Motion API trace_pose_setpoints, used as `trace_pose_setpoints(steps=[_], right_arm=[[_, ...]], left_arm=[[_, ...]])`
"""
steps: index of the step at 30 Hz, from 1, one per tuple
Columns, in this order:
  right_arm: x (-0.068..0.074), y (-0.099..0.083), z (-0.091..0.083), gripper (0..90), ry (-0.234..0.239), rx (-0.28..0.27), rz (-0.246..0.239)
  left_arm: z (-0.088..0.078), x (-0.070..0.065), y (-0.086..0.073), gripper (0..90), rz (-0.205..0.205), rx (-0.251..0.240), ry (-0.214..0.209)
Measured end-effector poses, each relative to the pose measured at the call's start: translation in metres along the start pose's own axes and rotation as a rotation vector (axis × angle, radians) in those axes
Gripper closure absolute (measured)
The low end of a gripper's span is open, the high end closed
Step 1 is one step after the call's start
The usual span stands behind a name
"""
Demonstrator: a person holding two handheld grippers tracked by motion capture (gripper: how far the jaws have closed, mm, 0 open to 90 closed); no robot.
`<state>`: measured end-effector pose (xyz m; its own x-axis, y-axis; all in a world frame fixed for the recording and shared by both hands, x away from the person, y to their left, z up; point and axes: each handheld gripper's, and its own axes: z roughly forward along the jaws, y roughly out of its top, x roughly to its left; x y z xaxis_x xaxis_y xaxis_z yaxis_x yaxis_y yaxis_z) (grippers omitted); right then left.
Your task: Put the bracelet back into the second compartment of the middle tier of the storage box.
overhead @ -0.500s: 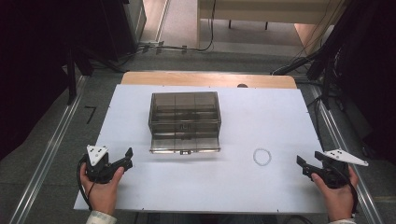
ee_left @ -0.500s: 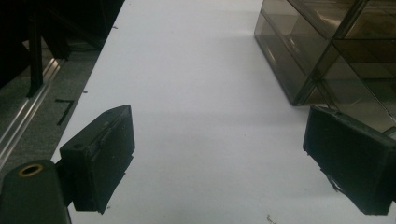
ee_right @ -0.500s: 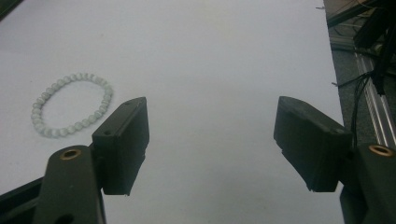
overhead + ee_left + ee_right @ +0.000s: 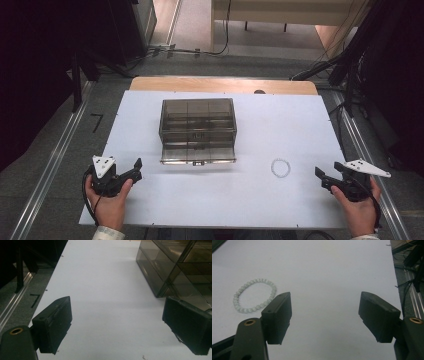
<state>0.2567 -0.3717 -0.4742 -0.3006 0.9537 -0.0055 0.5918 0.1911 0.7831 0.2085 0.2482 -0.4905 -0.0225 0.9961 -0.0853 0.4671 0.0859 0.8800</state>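
High view: smoky drawer box [image 4: 198, 129] sits mid white board [image 4: 220, 200], bottom drawer pulled out toward the person; contents too dim to read. Bead bracelet [image 4: 280, 167] lies right of box, well apart, tiny. Left gripper [image 4: 131, 172] near-left of box, right gripper [image 4: 325, 179] near-right, past bracelet; jaw gaps hard to judge here.

Left gripper view: left gripper [image 4: 120, 327] jaws wide apart, nothing btwn; box [image 4: 180, 267] at upper right, cut off by frame.

Right gripper view: right gripper [image 4: 325, 315] jaws spread, empty; bracelet [image 4: 253, 298] partly hidden behind one jaw. Box out of frame.
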Motion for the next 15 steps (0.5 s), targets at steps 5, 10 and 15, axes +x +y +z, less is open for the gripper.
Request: trace_pose_setpoints(steps=[5,10,15], right_arm=[[0.006,0.001,0.003,25.6,0.011,0.006,-0.016],[0.010,0.003,0.006,25.8,0.015,0.007,-0.038],[0.015,0.004,0.010,26.0,0.027,0.012,-0.055]], left_arm=[[0.000,0.000,0.000,9.7,-0.001,0.000,-0.001],[-0.001,0.001,0.000,9.7,-0.002,-0.001,0.000],[-0.001,0.001,-0.001,9.7,-0.002,-0.002,-0.002]])
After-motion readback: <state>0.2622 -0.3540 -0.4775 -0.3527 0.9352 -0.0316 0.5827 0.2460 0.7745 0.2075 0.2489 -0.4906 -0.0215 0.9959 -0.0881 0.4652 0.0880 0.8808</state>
